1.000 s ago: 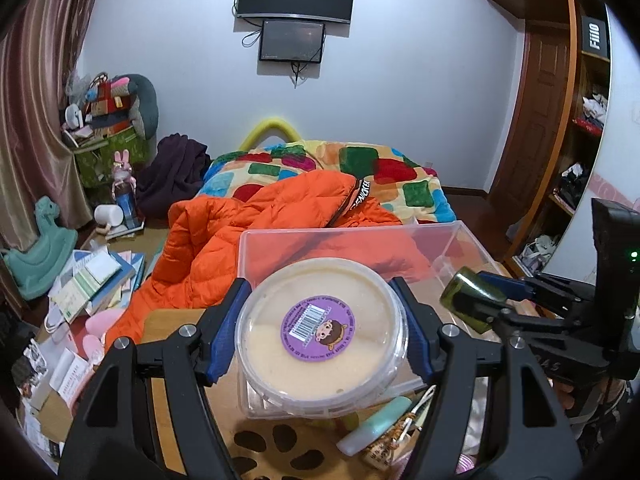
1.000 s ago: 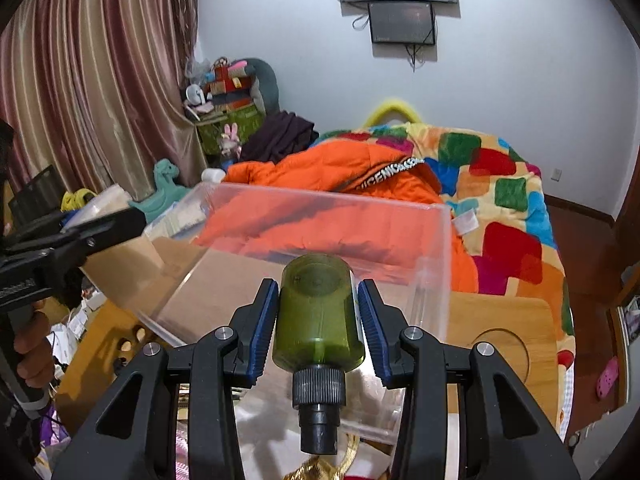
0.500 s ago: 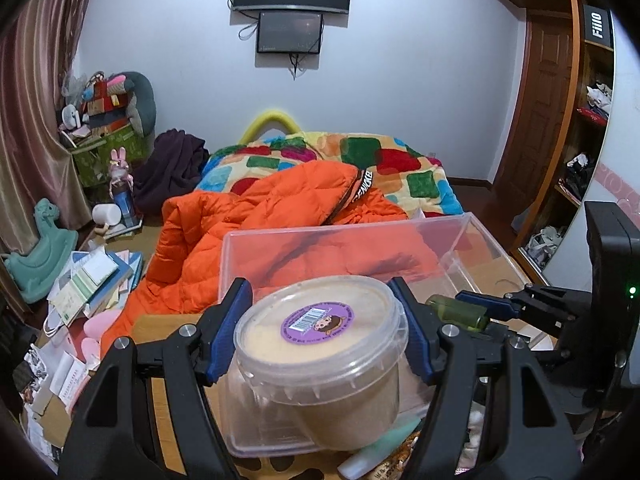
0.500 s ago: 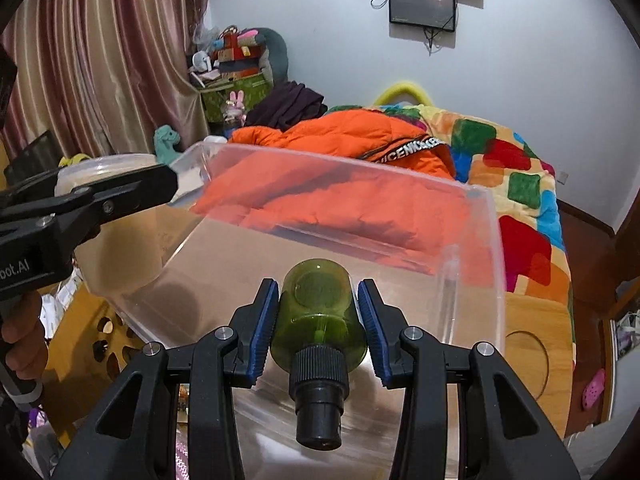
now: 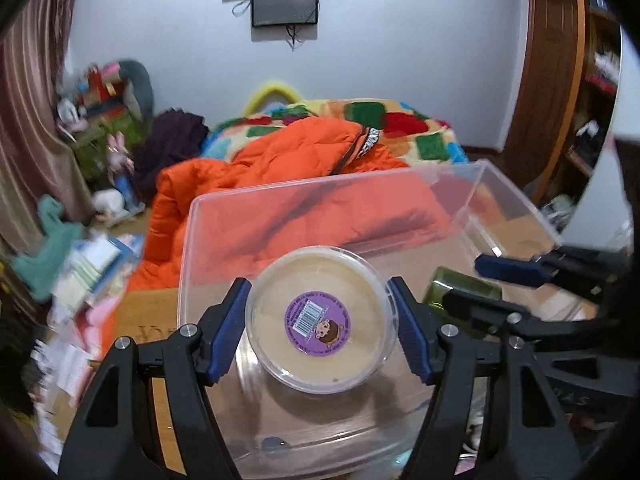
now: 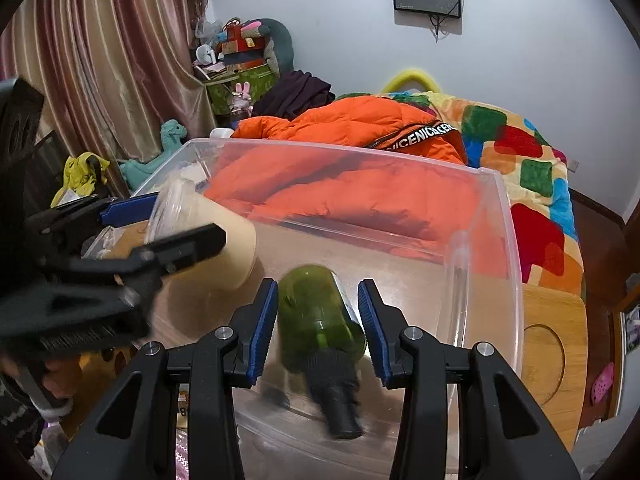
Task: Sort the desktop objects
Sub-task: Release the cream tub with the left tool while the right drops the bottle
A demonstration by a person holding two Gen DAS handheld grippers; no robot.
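Both grippers sit over a clear plastic bin (image 5: 192,240) that rests on a wooden table (image 6: 554,344). The left gripper (image 5: 320,326) is spread wide; a round tub (image 5: 320,320) of cream-coloured paste lies between its blue pads (image 5: 228,328), with a visible gap on each side, so nothing is clamped. The tub appears to rest inside the bin, lid with purple label facing the camera. The right gripper (image 6: 318,328) is likewise spread wide, and the green bottle (image 6: 320,316) lies on its side on the bin floor between the fingers, touching neither pad as far as can be judged. The bottle's long axis runs roughly along the fingers, slightly skewed, with the black cap (image 6: 340,412) pointing back toward the camera and to the right. The tub lies to the left of the bottle, near it but apart. Judged from this layout, both items are deposited, and each gripper needs only a straight pull back along its own finger axis to clear the bin.
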